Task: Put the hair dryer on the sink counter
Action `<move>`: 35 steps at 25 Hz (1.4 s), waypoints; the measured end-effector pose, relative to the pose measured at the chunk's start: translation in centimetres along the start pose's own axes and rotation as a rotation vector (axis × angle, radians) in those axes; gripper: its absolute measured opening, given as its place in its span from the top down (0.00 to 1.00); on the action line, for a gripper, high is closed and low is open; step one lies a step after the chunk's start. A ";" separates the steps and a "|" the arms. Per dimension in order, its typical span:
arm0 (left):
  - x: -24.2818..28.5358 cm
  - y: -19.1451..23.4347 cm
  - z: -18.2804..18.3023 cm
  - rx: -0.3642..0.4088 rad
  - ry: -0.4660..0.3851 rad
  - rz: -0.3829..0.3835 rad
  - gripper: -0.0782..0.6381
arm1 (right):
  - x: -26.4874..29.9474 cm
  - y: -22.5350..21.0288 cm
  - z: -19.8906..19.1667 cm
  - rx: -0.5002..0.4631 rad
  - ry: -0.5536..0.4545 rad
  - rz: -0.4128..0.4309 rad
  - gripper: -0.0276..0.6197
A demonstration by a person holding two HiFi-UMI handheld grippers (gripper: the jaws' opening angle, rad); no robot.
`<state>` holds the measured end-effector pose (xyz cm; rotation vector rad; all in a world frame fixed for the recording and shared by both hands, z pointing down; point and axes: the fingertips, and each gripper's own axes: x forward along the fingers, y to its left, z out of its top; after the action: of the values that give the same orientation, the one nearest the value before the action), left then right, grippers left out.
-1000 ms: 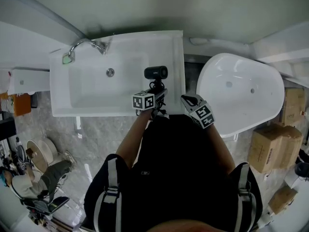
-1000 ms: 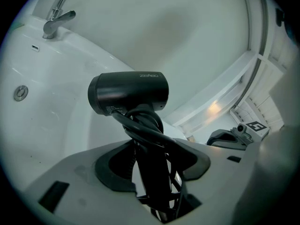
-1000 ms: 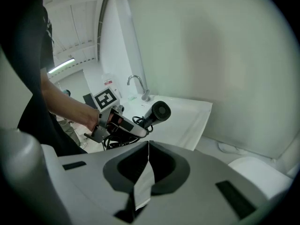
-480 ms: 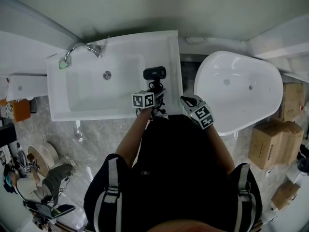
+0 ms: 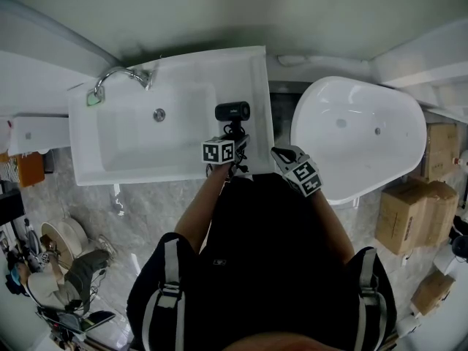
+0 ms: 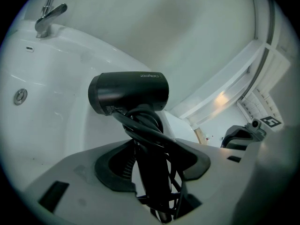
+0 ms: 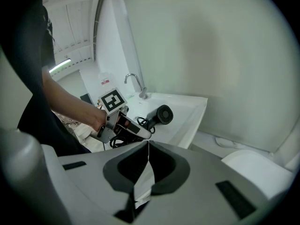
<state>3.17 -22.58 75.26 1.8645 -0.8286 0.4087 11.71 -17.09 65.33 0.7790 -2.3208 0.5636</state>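
1. Check the grip. The left gripper [image 6: 151,179] is clamped on the handle of the black hair dryer [image 6: 129,93]. The wound cord [image 6: 140,128] is caught between the jaws alongside the handle.
2. Check the position. The hair dryer [image 5: 232,111] is held over the narrow right-hand strip of the white worktop [image 5: 262,79], just beside the sink basin [image 5: 139,134]. No view settles whether it touches the surface.
3. Lower the hair dryer until its barrel and handle lie flat along the strip. Keep it clear of both the basin edge and the outer edge, because the round barrel is likely to roll.
4. Part the jaws only once the worktop carries the weight. Draw back along the handle line so that the cord loops do not snag.
5. Hold the right gripper [image 7: 146,156] aside. Its jaws are together and empty.
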 end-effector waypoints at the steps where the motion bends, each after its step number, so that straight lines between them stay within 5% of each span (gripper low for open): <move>1: 0.0 0.2 -0.2 0.014 0.008 0.030 0.58 | 0.0 0.0 -0.1 0.001 0.001 -0.001 0.86; 20: 1.6 2.6 -1.6 0.096 0.085 0.234 0.58 | 0.6 -0.1 0.0 -0.010 0.006 0.013 0.86; 26: 1.6 2.5 -1.6 0.093 0.085 0.211 0.58 | 0.9 -0.2 0.2 -0.005 0.004 0.015 0.86; 35: 0.7 1.5 -1.3 0.044 0.020 0.068 0.51 | 1.6 1.3 0.9 -0.010 -0.007 0.036 0.86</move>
<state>2.75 -22.08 77.28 1.8733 -0.8772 0.4905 9.47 -17.30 65.53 0.7363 -2.3465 0.5651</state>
